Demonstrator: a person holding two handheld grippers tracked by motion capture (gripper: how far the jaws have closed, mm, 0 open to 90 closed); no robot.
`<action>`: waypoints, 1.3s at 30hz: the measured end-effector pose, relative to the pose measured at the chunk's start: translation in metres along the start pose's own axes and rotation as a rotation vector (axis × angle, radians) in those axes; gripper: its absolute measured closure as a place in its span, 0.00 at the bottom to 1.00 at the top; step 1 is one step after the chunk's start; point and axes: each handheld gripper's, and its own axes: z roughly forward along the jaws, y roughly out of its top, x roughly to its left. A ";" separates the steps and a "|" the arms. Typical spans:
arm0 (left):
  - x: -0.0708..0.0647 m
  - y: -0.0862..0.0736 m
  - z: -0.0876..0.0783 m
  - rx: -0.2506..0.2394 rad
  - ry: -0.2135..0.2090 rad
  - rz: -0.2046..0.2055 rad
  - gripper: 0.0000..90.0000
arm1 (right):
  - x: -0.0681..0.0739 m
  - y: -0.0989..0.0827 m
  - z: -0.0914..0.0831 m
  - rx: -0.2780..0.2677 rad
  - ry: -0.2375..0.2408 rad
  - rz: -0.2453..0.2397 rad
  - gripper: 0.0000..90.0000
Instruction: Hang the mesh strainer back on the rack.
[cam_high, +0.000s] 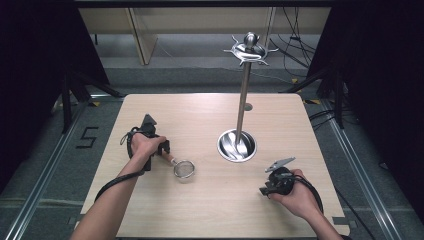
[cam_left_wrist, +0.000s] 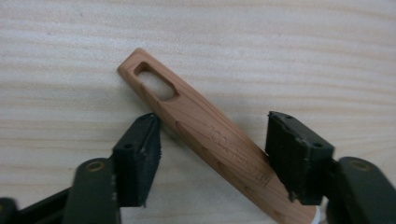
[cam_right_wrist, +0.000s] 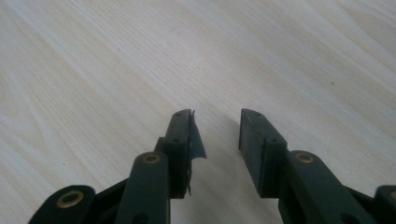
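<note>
Both jaws of left gripper (cam_left_wrist: 212, 158) apart astride strainer's wooden handle (cam_left_wrist: 205, 135): best centred before closing; right gripper (cam_right_wrist: 215, 140) parted, empty

Lab recording setup: wooden table (cam_high: 210, 210), black curtains (cam_high: 30, 60), floor rails (cam_high: 45, 175), loose cables (cam_high: 295, 45).

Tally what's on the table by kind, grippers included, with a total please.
Strainer, wooden handle: 1
Metal stand with round base: 1
Grippers, left gripper and right gripper: 2
Total: 4
</note>
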 end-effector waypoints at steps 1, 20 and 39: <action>-0.002 -0.001 -0.001 0.014 0.018 0.042 0.52 | 0.000 0.000 0.000 0.000 0.000 0.000 0.72; -0.019 -0.007 0.003 0.001 0.058 0.192 0.74 | -0.001 0.001 0.001 0.005 0.006 -0.001 0.72; -0.009 -0.027 -0.005 0.118 0.057 0.269 0.58 | -0.001 0.000 0.000 -0.011 0.012 -0.002 0.70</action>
